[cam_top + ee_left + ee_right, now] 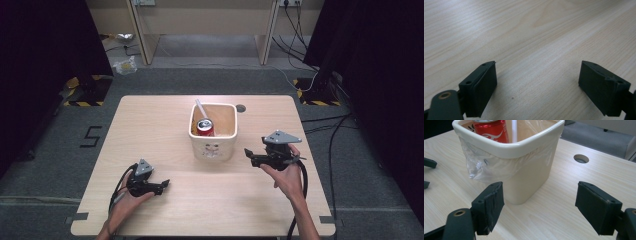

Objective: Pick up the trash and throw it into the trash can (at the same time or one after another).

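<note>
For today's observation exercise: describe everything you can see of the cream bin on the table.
The cream bin is a small, squarish tub with rounded corners and a thick rolled rim, plastic by its look. It stands upright near the middle of the wooden table. A clear plastic liner folds over its rim. Inside stand a red drink can and a pale stick-like thing. A faint printed design marks its front. Neither gripper touches it.

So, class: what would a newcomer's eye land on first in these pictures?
Probably the cream bin at the middle of the wooden table, with a red can standing inside it. Next, the right gripper beside the bin, fingers open toward it, and the left gripper open over bare table.
</note>
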Tool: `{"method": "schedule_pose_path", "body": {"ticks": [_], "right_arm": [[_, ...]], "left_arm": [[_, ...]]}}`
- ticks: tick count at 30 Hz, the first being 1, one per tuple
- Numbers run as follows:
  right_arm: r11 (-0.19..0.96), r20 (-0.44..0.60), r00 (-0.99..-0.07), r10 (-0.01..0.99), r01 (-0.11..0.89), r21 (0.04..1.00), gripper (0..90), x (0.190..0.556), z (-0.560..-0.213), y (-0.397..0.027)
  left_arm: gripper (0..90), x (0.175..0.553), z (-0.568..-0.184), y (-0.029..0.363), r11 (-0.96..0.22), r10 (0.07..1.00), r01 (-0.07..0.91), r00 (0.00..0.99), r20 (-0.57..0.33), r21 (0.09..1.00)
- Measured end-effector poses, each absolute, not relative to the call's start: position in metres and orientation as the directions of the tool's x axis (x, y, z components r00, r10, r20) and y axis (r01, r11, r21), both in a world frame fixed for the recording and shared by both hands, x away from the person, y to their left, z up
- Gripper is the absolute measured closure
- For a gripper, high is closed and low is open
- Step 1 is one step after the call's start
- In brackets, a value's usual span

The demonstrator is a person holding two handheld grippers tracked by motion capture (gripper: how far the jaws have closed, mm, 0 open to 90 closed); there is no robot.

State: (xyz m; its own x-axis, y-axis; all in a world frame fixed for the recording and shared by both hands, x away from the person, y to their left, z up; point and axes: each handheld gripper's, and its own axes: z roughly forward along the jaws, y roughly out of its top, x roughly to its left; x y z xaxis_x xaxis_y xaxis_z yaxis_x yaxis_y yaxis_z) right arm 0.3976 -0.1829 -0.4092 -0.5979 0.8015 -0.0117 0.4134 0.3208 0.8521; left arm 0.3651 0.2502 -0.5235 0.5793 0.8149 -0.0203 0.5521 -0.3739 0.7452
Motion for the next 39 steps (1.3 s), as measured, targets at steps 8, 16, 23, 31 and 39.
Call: {"method": "schedule_pose_path", "body": {"ticks": [8,16,23,31,39], "right_arm": [[0.314,0.007,-0.603,0.798,0.424,0.849,22.7,0.391,-0.423,-0.183],[0.303,0.02,-0.594,0.804,0.438,0.846,22.8,0.381,-0.439,-0.186],[0.294,0.037,-0.591,0.806,0.454,0.841,22.9,0.378,-0.452,-0.187],[0.303,0.043,-0.595,0.803,0.468,0.83,23.0,0.375,-0.462,-0.185],[0.303,0.051,-0.587,0.808,0.488,0.819,23.0,0.37,-0.47,-0.19]], "left_arm": [[14.3,0.365,-0.523,0.25,-0.375,0.816,0.552,0.578,-0.018,0.745],[14.3,0.365,-0.523,0.25,-0.375,0.816,0.552,0.578,-0.019,0.745],[14.3,0.365,-0.523,0.25,-0.374,0.815,0.552,0.579,-0.021,0.745],[14.3,0.365,-0.523,0.25,-0.375,0.815,0.552,0.579,-0.019,0.745],[14.3,0.365,-0.523,0.25,-0.374,0.816,0.552,0.578,-0.019,0.745]]}}
